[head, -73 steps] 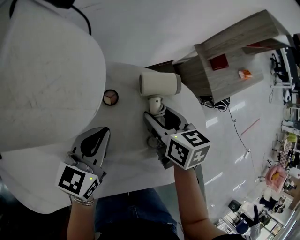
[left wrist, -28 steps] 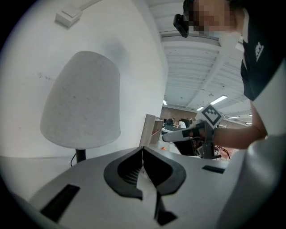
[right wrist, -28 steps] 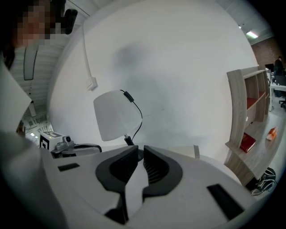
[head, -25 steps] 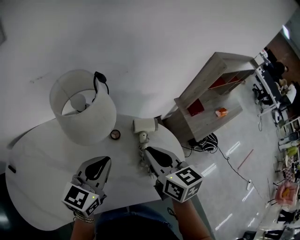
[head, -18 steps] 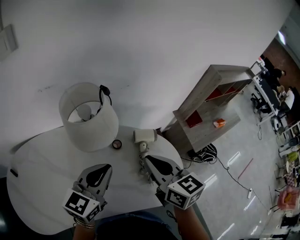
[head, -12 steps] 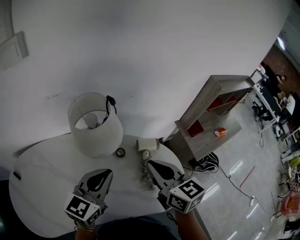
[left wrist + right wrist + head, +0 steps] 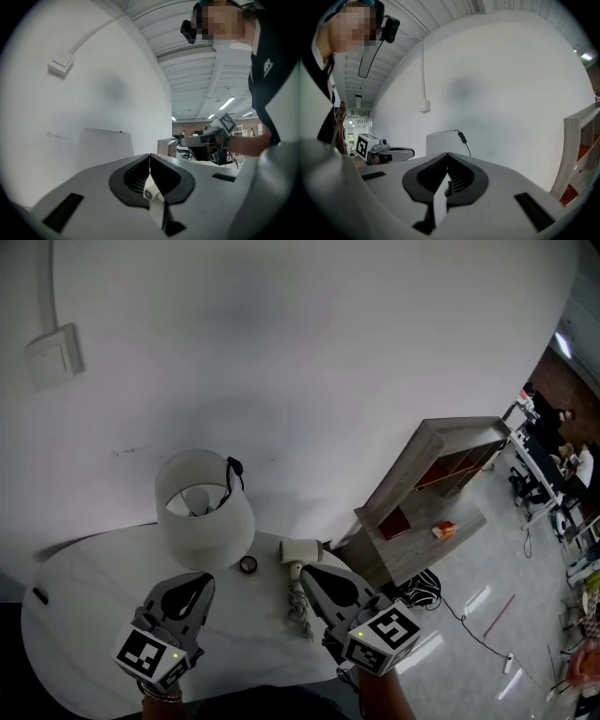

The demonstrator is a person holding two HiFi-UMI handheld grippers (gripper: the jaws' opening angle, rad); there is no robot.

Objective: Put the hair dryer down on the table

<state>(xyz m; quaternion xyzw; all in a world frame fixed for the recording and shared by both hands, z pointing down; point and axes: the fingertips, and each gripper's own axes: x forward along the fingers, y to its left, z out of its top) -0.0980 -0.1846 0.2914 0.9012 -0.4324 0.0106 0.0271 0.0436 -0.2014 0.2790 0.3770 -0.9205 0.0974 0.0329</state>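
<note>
Cream plastic hair dryer [image 7: 300,550] lies on its side on the white surface [image 7: 84,601], at four o'clock from the lamp [image 7: 204,512], apparently already set down, since the right gripper [image 7: 309,574] near its six o'clock and the left gripper [image 7: 195,583] both hold their jaws pressed together on nothing.

Too small to tell: round thing [image 7: 247,563] at 4 o'clock of the lamp [image 7: 204,512]; orange thing [image 7: 443,530] on the wooden shelf [image 7: 412,470]. Cut off at 6 o'clock: table [image 7: 84,601]. Hidden behind the right gripper [image 7: 448,154] in its own view: lamp's lower part.
</note>
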